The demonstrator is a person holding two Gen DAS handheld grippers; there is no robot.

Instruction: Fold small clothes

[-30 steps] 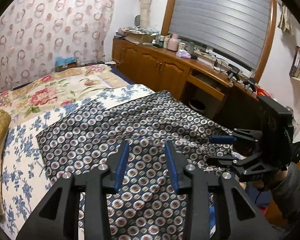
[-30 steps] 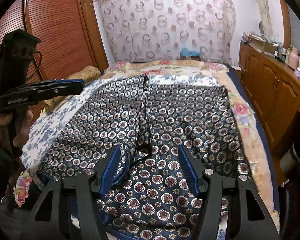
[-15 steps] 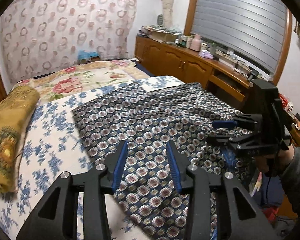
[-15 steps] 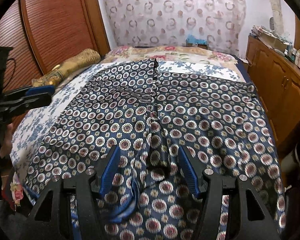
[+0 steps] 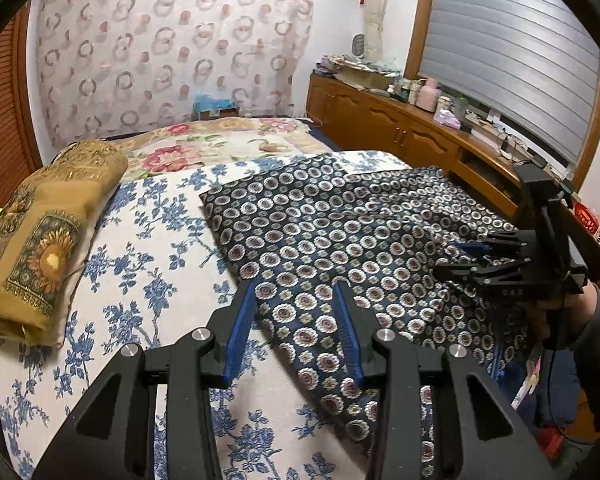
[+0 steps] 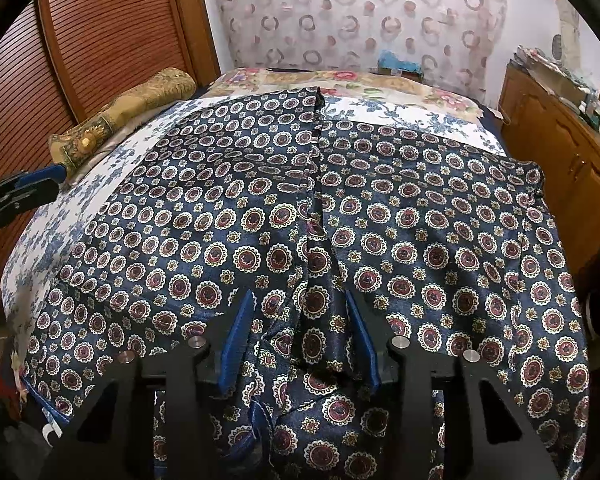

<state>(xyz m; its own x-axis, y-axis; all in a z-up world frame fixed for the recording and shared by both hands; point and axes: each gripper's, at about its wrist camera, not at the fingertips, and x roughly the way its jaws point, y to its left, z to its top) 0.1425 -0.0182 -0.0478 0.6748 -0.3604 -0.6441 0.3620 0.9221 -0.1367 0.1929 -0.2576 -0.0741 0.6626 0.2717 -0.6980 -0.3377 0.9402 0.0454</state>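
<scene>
The patterned garment [image 6: 400,216] is showing as thin woven cloth with a satin sheen, creasing into soft folds. The bedsheet [image 5: 148,280] beneath is presenting as matt printed cotton-like cloth. The rolled pillow [image 5: 48,236] is showing a coarse brocade weave with dull gold thread. The left gripper [image 5: 296,304] and right gripper [image 6: 300,320] are appearing as matt black plastic with ribbed blue pads and bright metal pins. The cabinets [image 5: 380,128] are showing glossy varnished wood.

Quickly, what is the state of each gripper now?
Left gripper: open, holding nothing.
Right gripper: closing around a bunched fold of the navy medallion-print satin garment, not yet gripping.
</scene>
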